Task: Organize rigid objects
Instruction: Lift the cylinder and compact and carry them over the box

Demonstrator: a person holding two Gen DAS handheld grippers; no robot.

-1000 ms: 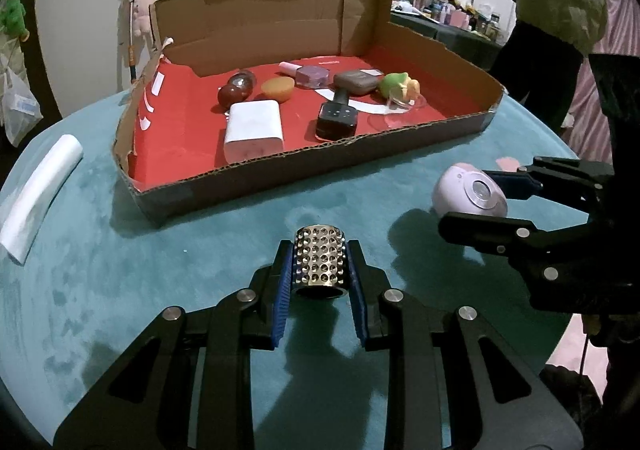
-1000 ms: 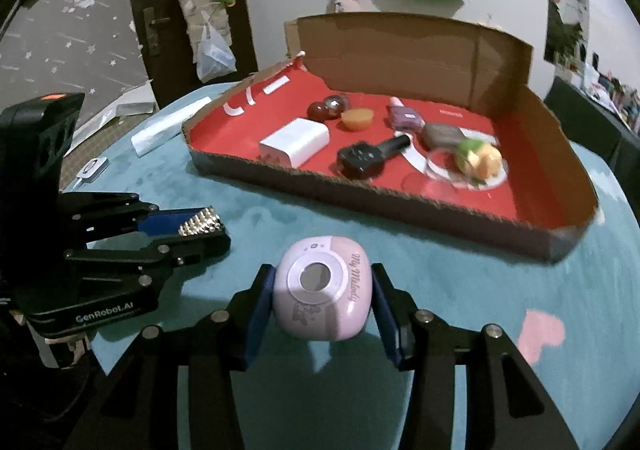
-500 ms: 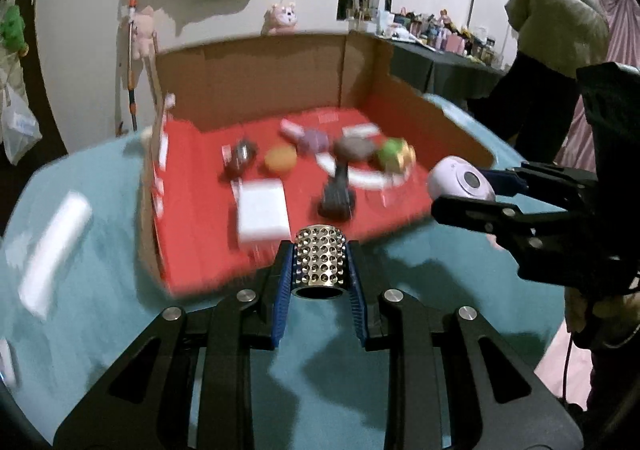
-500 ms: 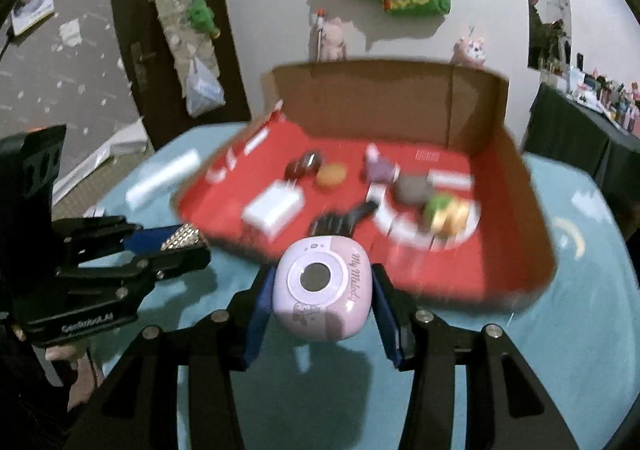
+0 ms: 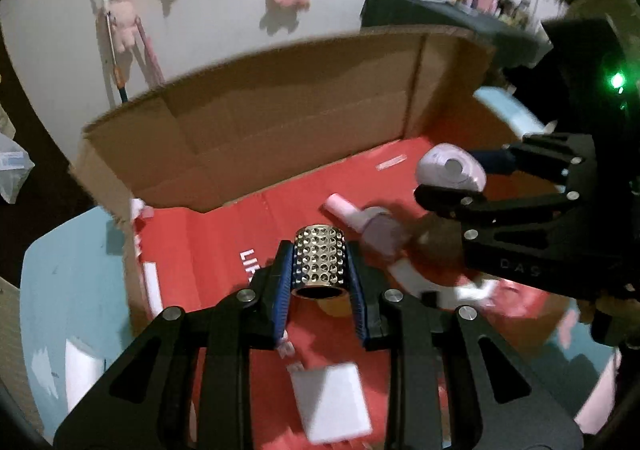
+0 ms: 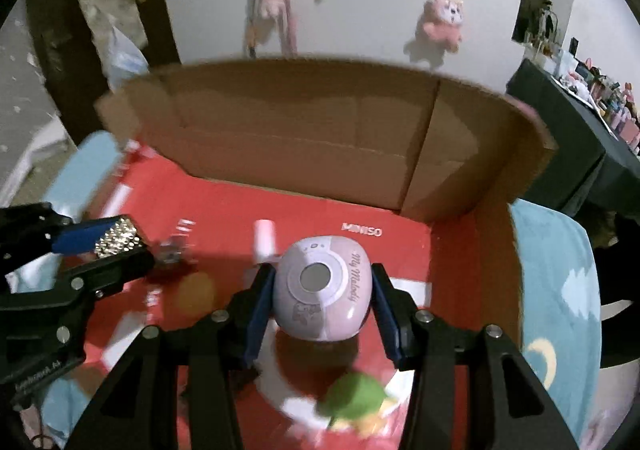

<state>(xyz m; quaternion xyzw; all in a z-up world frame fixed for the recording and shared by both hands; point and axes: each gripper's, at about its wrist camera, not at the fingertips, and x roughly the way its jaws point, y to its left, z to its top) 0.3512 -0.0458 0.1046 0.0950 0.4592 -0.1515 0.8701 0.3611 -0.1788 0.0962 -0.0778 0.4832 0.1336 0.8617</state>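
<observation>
Left gripper (image 5: 320, 290) is clamping its fingers on a studded metal cylinder (image 5: 319, 260), holding it over the red floor of the cardboard box (image 5: 256, 138). Right gripper (image 6: 318, 310) is gripping a pink toy camera (image 6: 322, 298) above that floor, beyond a green toy (image 6: 356, 396). A white block (image 5: 330, 402) is lying inside.
</observation>
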